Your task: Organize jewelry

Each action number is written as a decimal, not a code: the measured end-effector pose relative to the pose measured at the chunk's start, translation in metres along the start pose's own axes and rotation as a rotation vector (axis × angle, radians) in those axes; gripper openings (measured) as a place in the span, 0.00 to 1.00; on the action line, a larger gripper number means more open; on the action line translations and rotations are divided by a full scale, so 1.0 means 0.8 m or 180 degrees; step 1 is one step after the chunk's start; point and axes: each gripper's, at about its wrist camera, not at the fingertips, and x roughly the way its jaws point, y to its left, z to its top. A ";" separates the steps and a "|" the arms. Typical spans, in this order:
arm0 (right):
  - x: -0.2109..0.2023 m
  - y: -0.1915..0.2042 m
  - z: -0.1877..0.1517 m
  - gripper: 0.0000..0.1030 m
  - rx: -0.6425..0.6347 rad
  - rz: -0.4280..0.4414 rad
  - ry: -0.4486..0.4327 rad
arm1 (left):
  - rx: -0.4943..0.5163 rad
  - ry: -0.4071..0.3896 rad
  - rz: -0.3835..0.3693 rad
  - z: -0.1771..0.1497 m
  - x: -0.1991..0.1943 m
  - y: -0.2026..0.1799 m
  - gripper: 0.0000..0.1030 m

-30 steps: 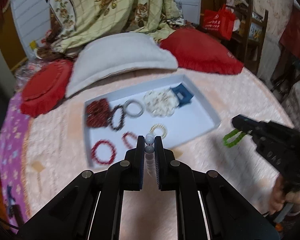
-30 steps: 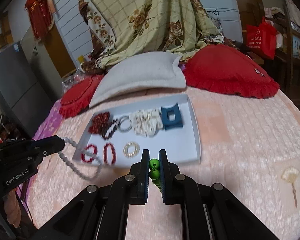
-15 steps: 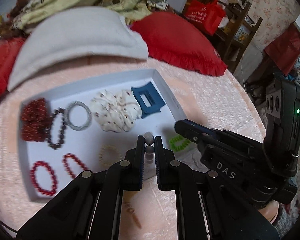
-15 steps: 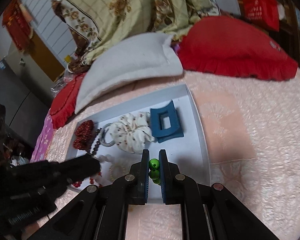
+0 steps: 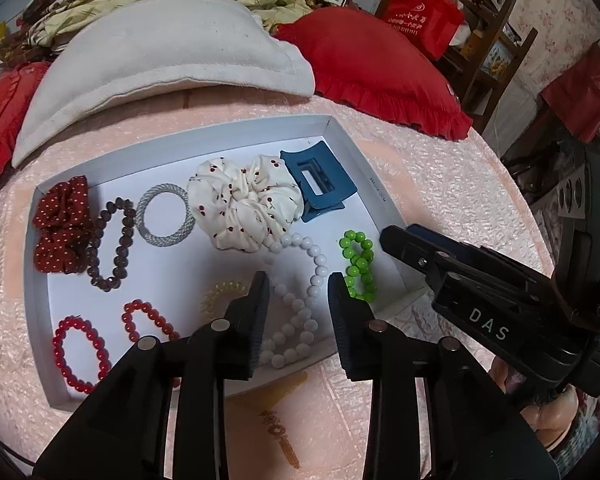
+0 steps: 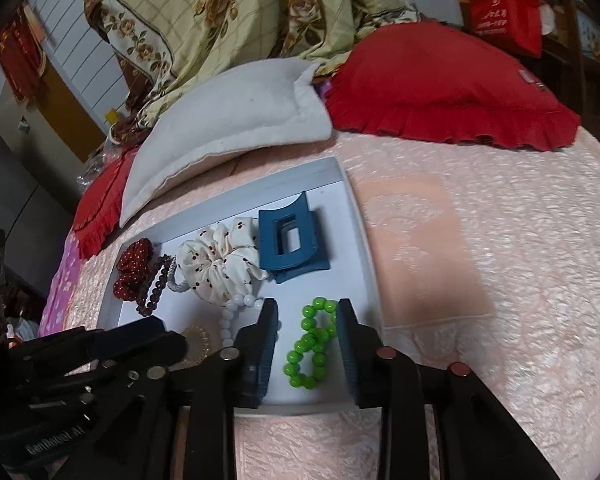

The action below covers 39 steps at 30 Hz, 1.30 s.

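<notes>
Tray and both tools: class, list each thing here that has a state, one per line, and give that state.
Left tool: open, holding nothing.
Right tool: open, holding nothing.
White bead bracelet: lying loose in the tray.
Green bead bracelet: lying twisted in the tray.
Blue hair claw: lying in the tray.
Tray: lidless.

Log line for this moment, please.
left hand-held gripper: open | right hand-held gripper: open | white bracelet, green bracelet: in tray

Five bead bracelets (image 5: 296,300), two scrunchies (image 5: 246,200), two hair ties (image 5: 163,215), one claw clip (image 5: 318,184).
</notes>
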 end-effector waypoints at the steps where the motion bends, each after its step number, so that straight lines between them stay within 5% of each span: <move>1: -0.004 0.000 -0.002 0.28 -0.0008 -0.0016 -0.0006 | 0.0004 -0.0018 0.0002 -0.001 -0.005 0.000 0.28; 5: -0.025 0.000 -0.015 0.28 -0.0039 -0.0052 -0.0046 | 0.0010 -0.0163 0.0107 -0.015 -0.040 0.003 0.28; 13: -0.052 0.010 -0.051 0.28 -0.0071 -0.0072 -0.0039 | -0.0095 -0.0438 0.0733 -0.101 -0.119 0.033 0.29; 23: -0.047 0.101 -0.097 0.28 -0.0511 -0.0030 0.0034 | -0.0630 -0.0553 0.1126 -0.222 -0.176 0.082 0.29; 30: 0.011 0.136 -0.078 0.28 -0.0626 -0.0361 0.0178 | -0.0992 -0.0609 0.1054 -0.262 -0.197 0.112 0.29; 39: 0.033 0.158 -0.084 0.28 -0.0887 -0.0713 0.0334 | -0.1009 -0.0796 0.1044 -0.281 -0.222 0.121 0.29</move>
